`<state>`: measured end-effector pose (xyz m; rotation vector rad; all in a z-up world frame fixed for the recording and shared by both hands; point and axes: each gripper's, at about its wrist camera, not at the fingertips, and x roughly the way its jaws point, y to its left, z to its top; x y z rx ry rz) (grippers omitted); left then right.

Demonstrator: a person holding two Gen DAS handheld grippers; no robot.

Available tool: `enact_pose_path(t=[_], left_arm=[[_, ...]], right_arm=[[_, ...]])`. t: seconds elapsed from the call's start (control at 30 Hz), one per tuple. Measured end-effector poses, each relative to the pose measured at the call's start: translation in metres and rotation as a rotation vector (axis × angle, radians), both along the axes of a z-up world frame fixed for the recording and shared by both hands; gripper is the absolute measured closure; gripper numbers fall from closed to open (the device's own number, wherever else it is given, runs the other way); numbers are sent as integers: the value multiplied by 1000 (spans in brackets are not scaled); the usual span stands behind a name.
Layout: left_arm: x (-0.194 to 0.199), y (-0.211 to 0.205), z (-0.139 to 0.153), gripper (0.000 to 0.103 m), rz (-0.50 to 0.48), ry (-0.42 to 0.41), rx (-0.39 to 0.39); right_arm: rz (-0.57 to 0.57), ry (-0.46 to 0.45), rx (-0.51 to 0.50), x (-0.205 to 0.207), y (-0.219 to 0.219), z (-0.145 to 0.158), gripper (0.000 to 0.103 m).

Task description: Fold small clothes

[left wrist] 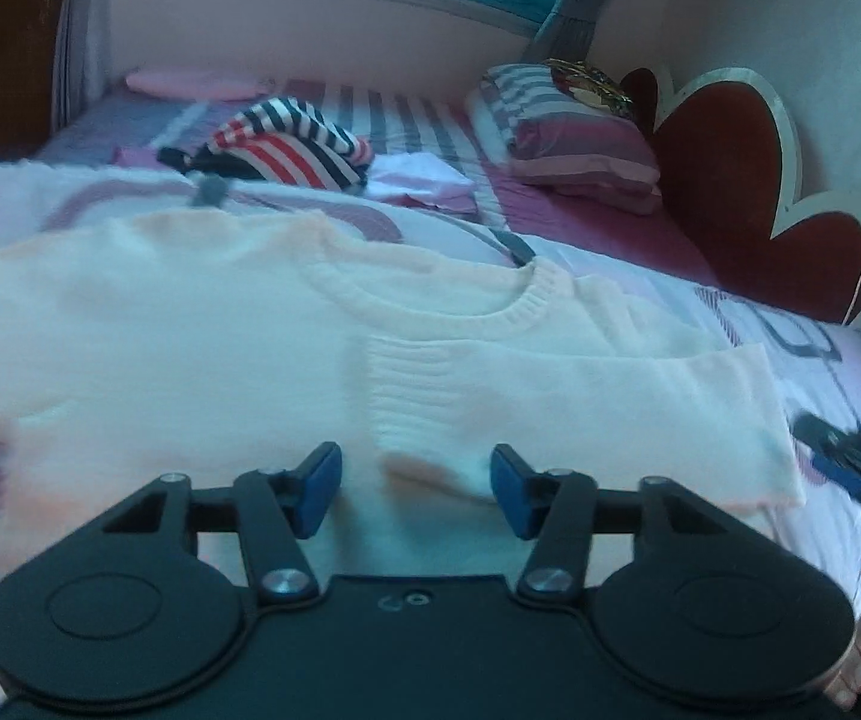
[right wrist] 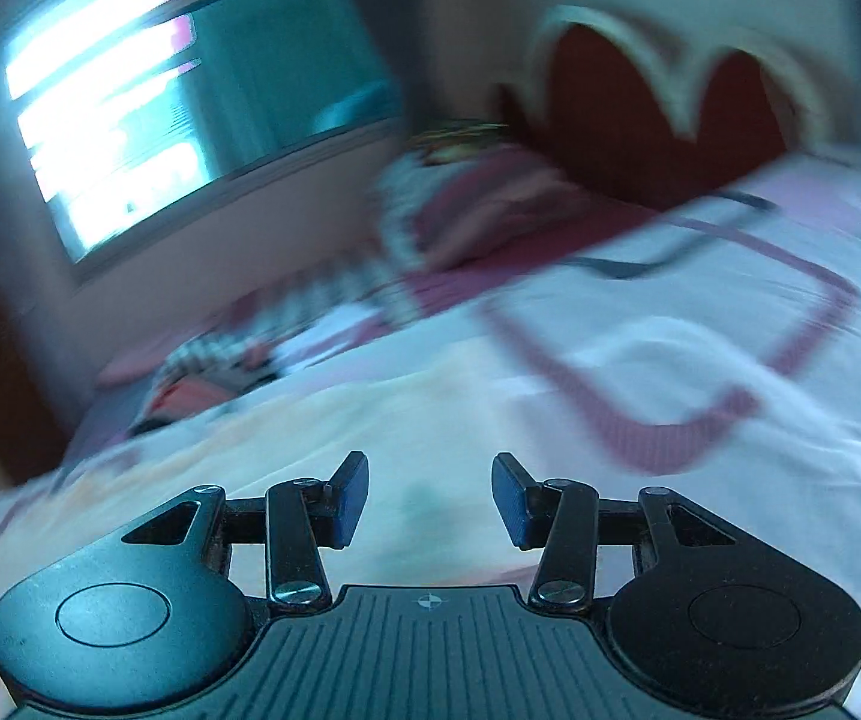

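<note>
left wrist: sweater [left wrist: 430, 372], no readable writing

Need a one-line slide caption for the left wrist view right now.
Left gripper, jaws apart and empty, above a pale pink knit sweater spread on the bed; striped clothes heaped beyond.

- The left tongs [left wrist: 415, 489] hang over the near part of a pale pink knit sweater [left wrist: 286, 348], blue pads apart, nothing between them.
- The sweater lies flat on the bed [left wrist: 610, 228], neckline toward the far side.
- Far left: a striped garment [left wrist: 292, 144].
- Far right: a striped pillow [left wrist: 562, 132] and a heart-shaped headboard [left wrist: 730, 180].
- The right tongs [left wrist: 856, 468] show at the right edge.
</note>
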<state>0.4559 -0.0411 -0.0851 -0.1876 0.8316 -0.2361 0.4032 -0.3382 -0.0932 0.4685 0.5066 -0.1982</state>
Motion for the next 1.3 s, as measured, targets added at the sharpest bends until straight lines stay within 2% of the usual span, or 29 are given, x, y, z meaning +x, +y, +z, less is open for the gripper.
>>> enact_pose_path(t=[0.07, 0.1, 0.13, 0.2, 0.4, 0.47, 0.57, 0.7, 0.8, 1.03, 1.17, 1.23, 1.3], left_arm=[[7, -3, -11, 74, 8, 24, -18], [9, -5, -13, 81, 12, 6, 3], [9, -6, -13, 99, 6, -8, 18], [6, -3, -7, 99, 17, -32, 8], [-7, 34, 15, 99, 76, -109, 77], [-9, 49, 19, 99, 93, -114, 93], [-13, 64, 22, 99, 104, -109, 116], [-15, 78, 22, 99, 131, -105, 111], [-17, 82, 21, 99, 133, -106, 111], [-16, 86, 17, 99, 137, -95, 112], [-12, 88, 15, 99, 134, -89, 124], [-11, 89, 15, 99, 135, -89, 127], [-10, 93, 13, 99, 142, -90, 126]], right_arm=[[-53, 21, 30, -4, -25, -2, 57], [-70, 31, 40, -5, -33, -3, 56], [-83, 39, 44, -6, -39, -4, 56], [-86, 46, 45, -9, -46, -1, 57], [-50, 33, 95, -7, -39, -1, 56], [-26, 26, 176, -6, -37, -5, 56], [20, 8, 377, -8, -42, -13, 56], [64, -30, 534, -16, -47, -13, 56], [83, -20, 621, -18, -51, -14, 56], [65, 38, 659, -15, -56, -23, 56], [60, 36, 648, -17, -53, -24, 56], [45, 17, 599, -19, -50, -17, 57], [42, 12, 504, -19, -42, -10, 57]])
